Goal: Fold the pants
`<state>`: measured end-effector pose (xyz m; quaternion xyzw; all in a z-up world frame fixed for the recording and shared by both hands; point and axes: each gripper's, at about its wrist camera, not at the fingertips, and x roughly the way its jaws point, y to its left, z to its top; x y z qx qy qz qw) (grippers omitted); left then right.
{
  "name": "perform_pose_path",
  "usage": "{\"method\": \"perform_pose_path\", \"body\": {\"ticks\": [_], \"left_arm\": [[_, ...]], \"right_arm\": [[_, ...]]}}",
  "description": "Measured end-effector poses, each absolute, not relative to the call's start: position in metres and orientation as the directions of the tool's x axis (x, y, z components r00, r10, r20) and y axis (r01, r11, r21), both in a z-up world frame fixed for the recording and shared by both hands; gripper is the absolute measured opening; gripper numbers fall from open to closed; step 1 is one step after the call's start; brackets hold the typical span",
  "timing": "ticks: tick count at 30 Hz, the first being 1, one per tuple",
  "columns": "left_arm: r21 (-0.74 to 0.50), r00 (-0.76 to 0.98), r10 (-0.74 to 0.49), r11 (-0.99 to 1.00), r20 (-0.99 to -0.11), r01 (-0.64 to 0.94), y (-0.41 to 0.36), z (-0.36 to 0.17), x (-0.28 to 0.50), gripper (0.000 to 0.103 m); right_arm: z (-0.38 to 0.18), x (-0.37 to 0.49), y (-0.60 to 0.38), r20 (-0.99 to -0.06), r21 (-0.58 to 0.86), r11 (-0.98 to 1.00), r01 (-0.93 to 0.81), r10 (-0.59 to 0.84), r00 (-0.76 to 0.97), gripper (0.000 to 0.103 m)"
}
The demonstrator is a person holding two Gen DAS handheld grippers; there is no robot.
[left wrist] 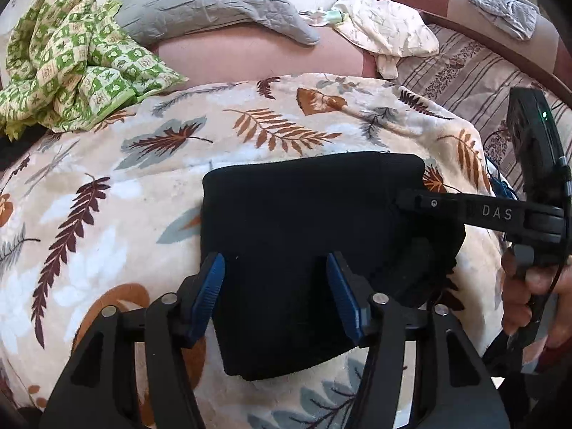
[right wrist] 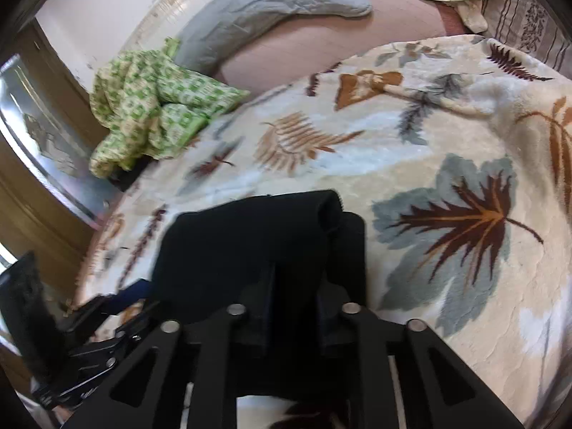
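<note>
The black pants [left wrist: 300,221] lie folded into a thick rectangle on the leaf-print blanket [left wrist: 143,178]. My left gripper [left wrist: 275,286] is open, its blue pads on either side of the near part of the bundle, just above it. My right gripper [left wrist: 404,200] comes in from the right and is shut on the pants' right edge. In the right wrist view the pants [right wrist: 232,250] fill the space ahead, and a raised fold [right wrist: 329,211] sits between the right gripper's [right wrist: 296,286] fingers. The left gripper [right wrist: 107,307] shows at the lower left there.
A crumpled green checked cloth [left wrist: 68,60] lies at the back left. A grey pillow [left wrist: 214,3] and a cream garment [left wrist: 389,32] lie at the back. A striped sheet [left wrist: 464,68] covers the right side. A wooden door and mirror [right wrist: 35,136] stand at the left.
</note>
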<state>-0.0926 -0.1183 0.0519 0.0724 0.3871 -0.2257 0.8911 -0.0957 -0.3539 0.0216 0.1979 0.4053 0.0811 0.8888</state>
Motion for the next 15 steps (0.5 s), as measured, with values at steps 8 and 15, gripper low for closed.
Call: {"method": "perform_pose_path", "body": {"ticks": [8, 15], "left_arm": [[-0.062, 0.624, -0.331, 0.909, -0.708, 0.411, -0.11, 0.07, -0.072, 0.063], [-0.045, 0.599, -0.278, 0.927, -0.751, 0.373, -0.122, 0.052, -0.049, 0.063]], "right_arm": [[0.067, -0.108, -0.348, -0.635, 0.34, 0.94, -0.029, 0.252, 0.73, 0.032], [0.046, -0.071, -0.318, -0.708, 0.273, 0.96, -0.061, 0.243, 0.662, 0.031]]}}
